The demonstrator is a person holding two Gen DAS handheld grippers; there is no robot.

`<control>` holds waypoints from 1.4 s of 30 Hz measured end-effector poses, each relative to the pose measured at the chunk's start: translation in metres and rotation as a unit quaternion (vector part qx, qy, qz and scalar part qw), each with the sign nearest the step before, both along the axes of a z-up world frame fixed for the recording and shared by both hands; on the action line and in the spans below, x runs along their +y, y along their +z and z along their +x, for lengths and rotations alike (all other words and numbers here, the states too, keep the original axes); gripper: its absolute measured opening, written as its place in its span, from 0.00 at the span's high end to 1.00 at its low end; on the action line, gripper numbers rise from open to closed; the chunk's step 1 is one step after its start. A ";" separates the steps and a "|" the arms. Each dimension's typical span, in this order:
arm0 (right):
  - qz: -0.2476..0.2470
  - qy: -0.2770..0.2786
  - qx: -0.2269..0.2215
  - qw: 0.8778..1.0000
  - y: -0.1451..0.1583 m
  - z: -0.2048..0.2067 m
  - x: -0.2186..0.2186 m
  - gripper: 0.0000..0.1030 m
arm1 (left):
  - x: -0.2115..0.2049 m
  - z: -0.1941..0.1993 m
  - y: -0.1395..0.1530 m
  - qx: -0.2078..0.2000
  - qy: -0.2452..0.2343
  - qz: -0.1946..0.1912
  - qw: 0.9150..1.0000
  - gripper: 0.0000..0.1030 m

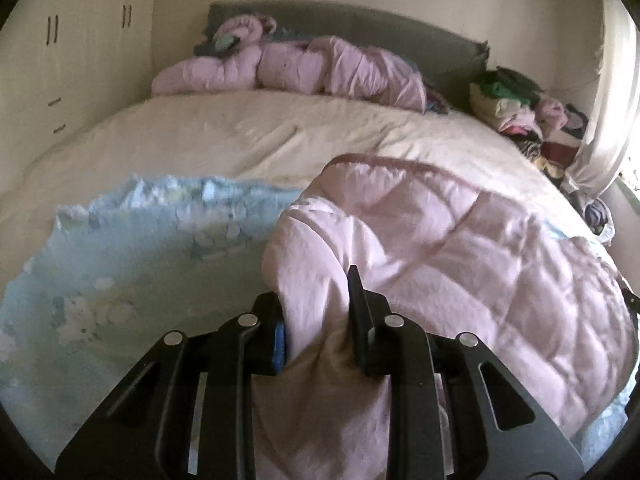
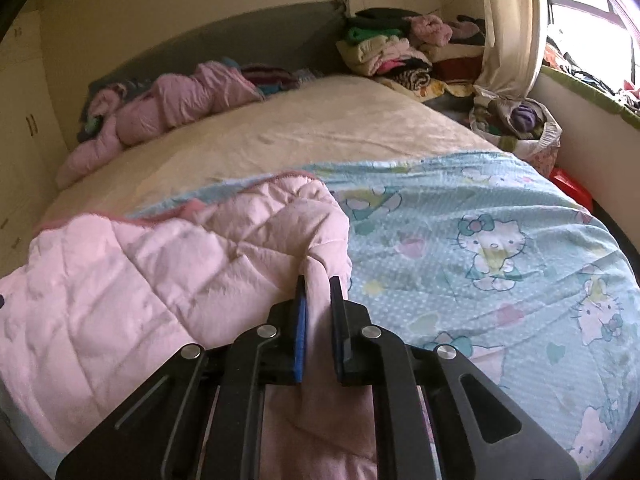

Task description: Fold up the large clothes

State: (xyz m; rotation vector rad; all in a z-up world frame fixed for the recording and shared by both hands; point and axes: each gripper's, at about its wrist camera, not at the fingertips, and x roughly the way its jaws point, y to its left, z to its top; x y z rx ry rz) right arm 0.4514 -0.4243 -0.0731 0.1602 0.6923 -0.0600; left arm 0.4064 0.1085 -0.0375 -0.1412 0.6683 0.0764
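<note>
A large quilted pink blanket (image 1: 460, 240) lies bunched on the near end of the bed, over a light blue cartoon-print sheet (image 1: 140, 248). My left gripper (image 1: 316, 300) is shut on a thick fold of the pink blanket's left edge, and the cloth bulges up between its black fingers. In the right wrist view the same pink blanket (image 2: 140, 264) spreads to the left, and my right gripper (image 2: 318, 284) is shut on a thin fold of its right edge. The blue sheet (image 2: 500, 248) lies flat to the right of that grip.
A cream bed cover (image 1: 260, 136) fills the middle of the bed. Another pink quilt (image 1: 304, 68) is heaped by the grey headboard (image 2: 240, 40). Piled clothes (image 2: 396, 48) and a curtain (image 2: 516, 24) crowd the far right corner. Wardrobe doors (image 1: 52, 60) stand at left.
</note>
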 end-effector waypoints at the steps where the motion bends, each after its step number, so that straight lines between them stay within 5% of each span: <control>1: -0.002 -0.001 0.004 1.000 -0.004 0.003 0.002 0.91 | 0.001 0.003 -0.006 0.004 -0.002 0.000 1.000 0.83; 11: -0.014 -0.007 0.038 0.999 -0.039 0.027 0.010 0.90 | 0.007 0.015 -0.026 0.029 -0.018 -0.017 0.999 0.80; 23: -0.036 -0.020 0.048 0.998 -0.039 0.014 0.014 0.80 | 0.002 0.015 -0.034 0.040 -0.013 -0.006 0.999 0.75; 25: -0.025 -0.023 0.045 0.998 -0.033 0.006 0.013 0.69 | 0.003 0.014 -0.032 0.044 -0.004 -0.001 0.999 0.71; 27: 0.001 -0.024 0.034 0.999 -0.024 -0.007 0.010 0.48 | 0.004 0.011 -0.025 0.050 0.008 0.008 0.999 0.63; 29: 0.019 -0.019 0.012 1.000 -0.012 -0.026 0.011 0.36 | 0.001 0.006 -0.015 0.048 0.017 0.029 0.998 0.40; 33: 0.033 0.020 -0.024 0.999 0.009 -0.062 0.029 0.27 | -0.015 -0.014 0.015 0.022 0.020 0.075 0.997 0.32; 42: 0.078 0.114 -0.039 0.990 0.024 -0.127 0.067 0.09 | -0.079 -0.067 0.049 -0.009 -0.032 0.100 0.994 0.10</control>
